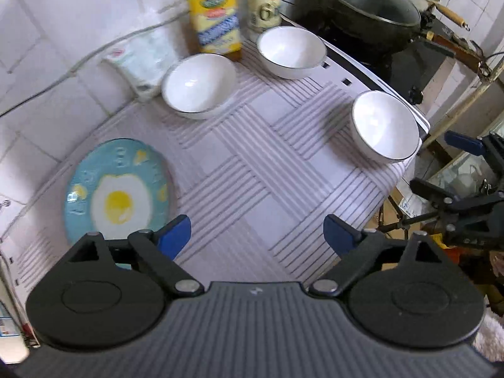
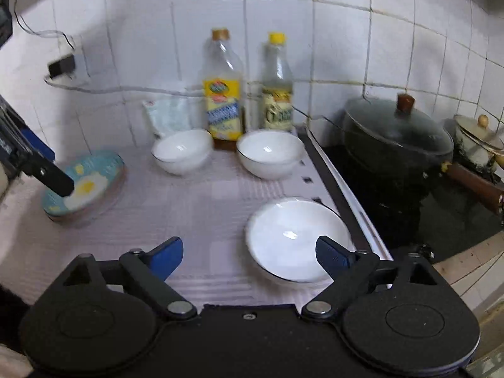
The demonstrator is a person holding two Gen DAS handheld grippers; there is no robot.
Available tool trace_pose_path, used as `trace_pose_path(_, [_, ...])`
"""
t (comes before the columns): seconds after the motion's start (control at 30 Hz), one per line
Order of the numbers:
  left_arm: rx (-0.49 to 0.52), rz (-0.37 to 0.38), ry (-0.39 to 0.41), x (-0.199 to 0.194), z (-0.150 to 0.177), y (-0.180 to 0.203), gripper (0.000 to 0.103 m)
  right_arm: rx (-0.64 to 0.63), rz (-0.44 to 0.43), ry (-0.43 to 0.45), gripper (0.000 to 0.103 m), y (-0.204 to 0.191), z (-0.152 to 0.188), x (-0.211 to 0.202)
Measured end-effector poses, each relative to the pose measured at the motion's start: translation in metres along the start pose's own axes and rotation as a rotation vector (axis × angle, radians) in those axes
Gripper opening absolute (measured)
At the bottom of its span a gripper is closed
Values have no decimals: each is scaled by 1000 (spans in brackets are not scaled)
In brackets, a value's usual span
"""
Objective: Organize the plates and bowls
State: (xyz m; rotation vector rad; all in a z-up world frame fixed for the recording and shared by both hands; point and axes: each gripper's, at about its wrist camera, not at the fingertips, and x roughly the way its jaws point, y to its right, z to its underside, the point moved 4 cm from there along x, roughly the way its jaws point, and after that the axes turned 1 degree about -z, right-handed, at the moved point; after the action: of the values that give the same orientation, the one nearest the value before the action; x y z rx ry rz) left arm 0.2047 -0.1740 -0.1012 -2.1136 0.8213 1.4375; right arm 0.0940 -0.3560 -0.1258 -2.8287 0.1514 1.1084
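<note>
Three white bowls stand apart on a striped cloth: one at the back left, one at the back middle, one at the right edge. A blue plate with a fried-egg picture lies at the left, seemingly on top of other plates. My left gripper is open and empty above the cloth, just right of the plate. My right gripper is open and empty, its right finger over the near bowl's front rim.
Two bottles and a white packet stand against the tiled wall behind the bowls. A black lidded pot and a cream pan sit on the stove to the right. The cloth's right edge drops off.
</note>
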Motion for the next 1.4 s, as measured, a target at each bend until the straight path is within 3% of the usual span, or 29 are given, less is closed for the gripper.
trace_pose_path(0.27, [-99, 136, -5, 47, -20, 50, 92, 20, 12, -72, 95, 52, 42, 54])
trace_pose_path(0.47, [-169, 144, 35, 77, -40, 80, 92, -29, -36, -36, 95, 48, 56, 80])
trace_pose_path(0.63, [-183, 77, 43, 113, -51, 95, 92, -64, -20, 20, 95, 49, 58, 99])
trace_pose_path(0.93, [-257, 165, -32, 144, -54, 107, 88, -70, -35, 53, 95, 52, 59, 110])
trace_pose_path(1.0, [-250, 162, -33, 147, -54, 110, 84, -64, -45, 57, 95, 54, 59, 111])
trace_pose_path(1.17, [-252, 162, -44, 154, -52, 111, 51, -76, -48, 57, 94, 53, 60, 113])
trace_pose_path(1.3, [-312, 187, -51, 156, -50, 107, 46, -63, -53, 63, 94, 54, 59, 113])
trace_pose_path(1.4, [-319, 204, -42, 154, -50, 107, 32, -75, -63, 76, 94, 53, 61, 110])
